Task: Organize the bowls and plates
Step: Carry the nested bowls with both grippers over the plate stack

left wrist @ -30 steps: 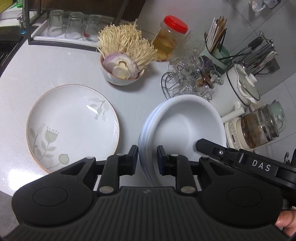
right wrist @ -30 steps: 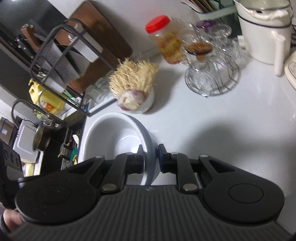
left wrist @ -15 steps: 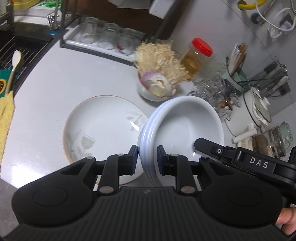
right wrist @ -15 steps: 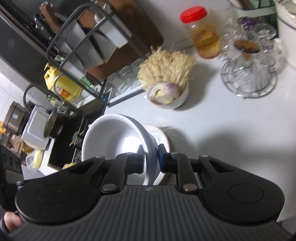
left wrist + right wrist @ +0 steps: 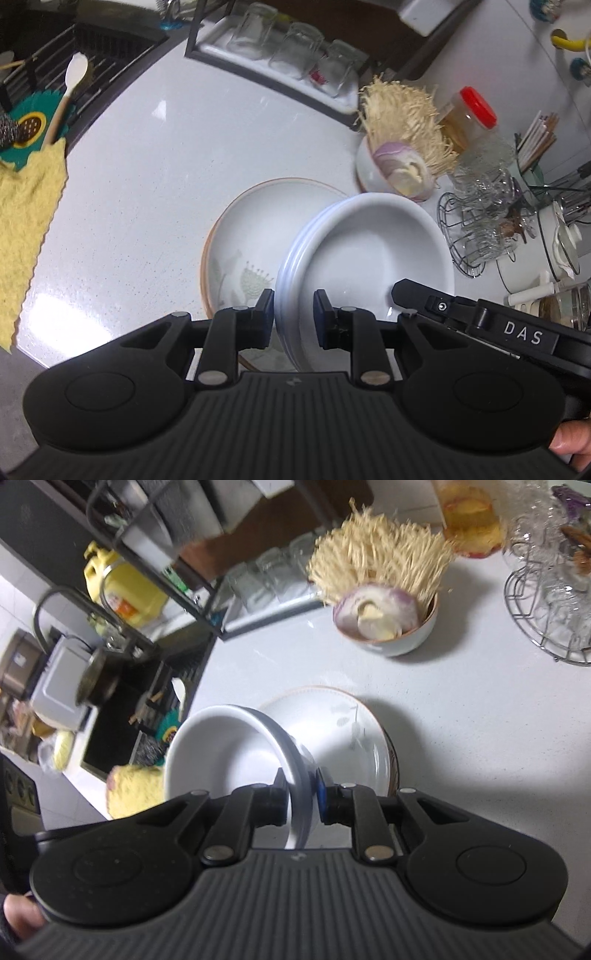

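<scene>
- The white speckled countertop point(image 5: 155, 206) fills most of both views and carries everything else; light glares off it left of the floral plate.
- A black sink point(image 5: 92, 62) cuts into the counter well to the left of the floral plate, with a yellow cloth point(image 5: 26, 229) draped at its near edge and a white spoon point(image 5: 70, 92) lying over its grid.
- A dark-framed tray of upturned glasses point(image 5: 291, 55) stands behind the floral plate, by the wall.
- The floral plate point(image 5: 251, 236) lies flat on the counter.
- The stack of white bowls point(image 5: 369, 251) hangs tilted over the right part of the floral plate; whether it touches the plate I cannot tell.
- A small bowl of enoki mushrooms and cut onion point(image 5: 399, 158) sits behind and right of the floral plate.
- A wire stand of glass cups point(image 5: 484, 221) is farther right, with a red-lidded jar point(image 5: 469, 114) behind it.
- The left gripper point(image 5: 293, 314) pinches the stack's near-left rim.
- The right gripper point(image 5: 301, 797) is pressed tight on the opposite rim.
</scene>
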